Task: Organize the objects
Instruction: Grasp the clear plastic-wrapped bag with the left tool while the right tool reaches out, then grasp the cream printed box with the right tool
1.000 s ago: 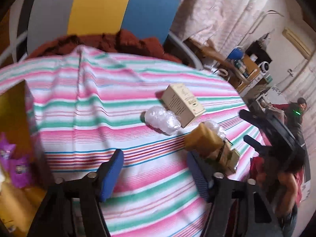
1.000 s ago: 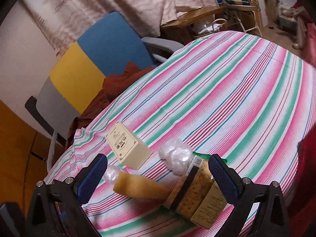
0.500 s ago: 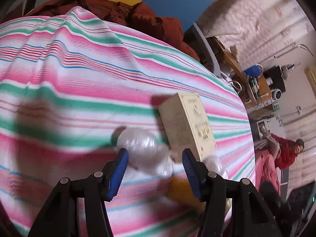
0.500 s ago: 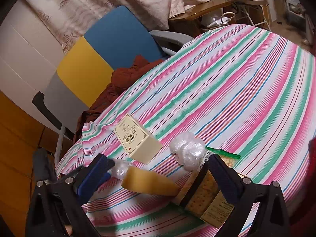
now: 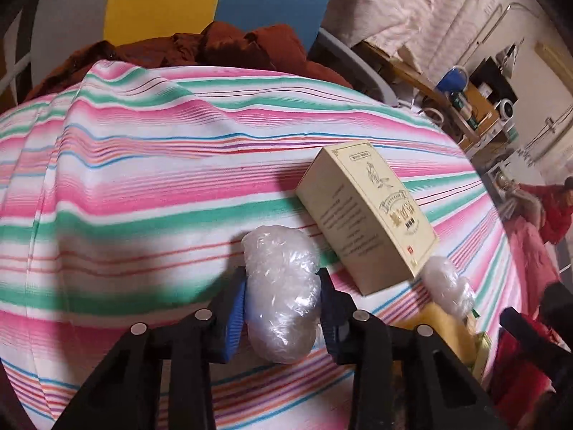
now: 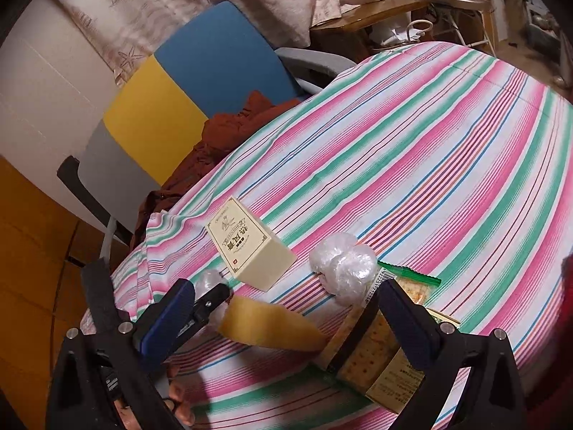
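Your left gripper (image 5: 283,299) pinches a plastic-wrapped bundle (image 5: 281,286) on the striped desk (image 5: 143,179); its contents are indistinct. Just beside it lies a cream box (image 5: 369,215), print too small to read. Your right gripper (image 6: 286,308) is spread above a cracker pack (image 6: 369,351), partly hidden.

The left tongs (image 5: 283,308) cover both flanks of the plastic-wrapped bundle (image 5: 281,286); beside that bundle, the yellow wedge (image 5: 444,326) is largely hidden; its lettering blurs on the cream box (image 5: 365,218).
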Demonstrator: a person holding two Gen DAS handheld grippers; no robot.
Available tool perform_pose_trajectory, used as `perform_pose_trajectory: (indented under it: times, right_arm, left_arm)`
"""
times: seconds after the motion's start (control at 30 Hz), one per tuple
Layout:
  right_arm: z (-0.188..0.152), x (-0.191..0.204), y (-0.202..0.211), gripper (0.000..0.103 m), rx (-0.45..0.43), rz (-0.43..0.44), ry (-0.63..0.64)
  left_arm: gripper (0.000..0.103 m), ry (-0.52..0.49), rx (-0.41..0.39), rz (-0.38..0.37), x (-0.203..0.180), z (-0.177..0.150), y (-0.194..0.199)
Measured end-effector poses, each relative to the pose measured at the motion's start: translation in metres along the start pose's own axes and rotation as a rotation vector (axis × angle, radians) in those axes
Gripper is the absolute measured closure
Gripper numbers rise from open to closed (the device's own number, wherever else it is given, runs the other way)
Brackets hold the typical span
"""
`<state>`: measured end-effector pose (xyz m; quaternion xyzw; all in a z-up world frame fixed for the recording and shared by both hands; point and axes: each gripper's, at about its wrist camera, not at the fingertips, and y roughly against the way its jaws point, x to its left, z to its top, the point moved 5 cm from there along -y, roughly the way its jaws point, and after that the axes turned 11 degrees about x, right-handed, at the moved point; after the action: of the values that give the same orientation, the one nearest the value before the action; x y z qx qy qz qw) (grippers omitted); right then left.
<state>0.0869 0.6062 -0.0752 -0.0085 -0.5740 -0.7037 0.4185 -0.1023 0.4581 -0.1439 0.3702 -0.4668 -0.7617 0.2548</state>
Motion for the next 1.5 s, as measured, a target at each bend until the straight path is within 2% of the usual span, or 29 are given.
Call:
perform_pose_trajectory:
  times: [0.33, 0.53, 0.63, 0.77, 0.87, 1.0, 1.03, 1.07, 1.13, 1.17, 1.2, 1.3, 1.5]
  right_arm:
    - [-0.003, 0.012, -0.006, 0.0, 0.025, -0.035, 0.074]
    - [-0.008, 0.022, -0.013, 0.0, 0.051, -0.087, 0.141]
    - [-0.011, 0.034, -0.023, 0.001, 0.104, -0.121, 0.207]
    - [-0.001, 0.063, -0.035, 0.001, 0.122, -0.185, 0.337]
    - [0.02, 0.084, -0.056, 0.001, 0.132, -0.247, 0.435]
    - [0.042, 0.088, -0.094, 0.002, 0.134, -0.365, 0.507]
    - [0.046, 0.087, -0.101, 0.002, 0.134, -0.369, 0.508]
    - [0.048, 0.085, -0.108, 0.004, 0.138, -0.352, 0.503]
    - [0.047, 0.077, -0.121, 0.028, 0.167, -0.334, 0.487]
    - [0.047, 0.074, -0.124, 0.047, 0.179, -0.337, 0.493]
    - [0.047, 0.073, -0.125, 0.052, 0.181, -0.334, 0.504]
    - [0.045, 0.074, -0.124, 0.052, 0.186, -0.319, 0.528]
    - [0.041, 0.088, -0.111, 0.052, 0.164, -0.235, 0.557]
  left_arm:
    - [0.067, -0.096, -0.116, 0.04, 0.014, -0.049, 0.022]
    - [0.067, -0.099, -0.131, 0.012, 0.02, -0.051, 0.021]
    - [0.067, -0.088, -0.133, -0.014, 0.021, -0.048, 0.018]
    - [0.067, -0.084, -0.14, -0.027, 0.022, -0.05, 0.018]
    - [0.067, -0.078, -0.142, -0.04, 0.023, -0.051, 0.019]
    - [0.066, -0.071, -0.144, -0.059, 0.025, -0.051, 0.019]
    - [0.066, -0.068, -0.144, -0.064, 0.026, -0.051, 0.019]
    - [0.066, -0.066, -0.144, -0.068, 0.027, -0.051, 0.019]
    - [0.066, -0.068, -0.146, -0.065, 0.026, -0.051, 0.018]
    - [0.066, -0.07, -0.148, -0.059, 0.025, -0.051, 0.018]
    - [0.066, -0.072, -0.15, -0.05, 0.024, -0.051, 0.018]
    - [0.067, -0.075, -0.154, -0.038, 0.023, -0.05, 0.017]
    - [0.068, -0.069, -0.152, -0.035, 0.023, -0.05, 0.022]
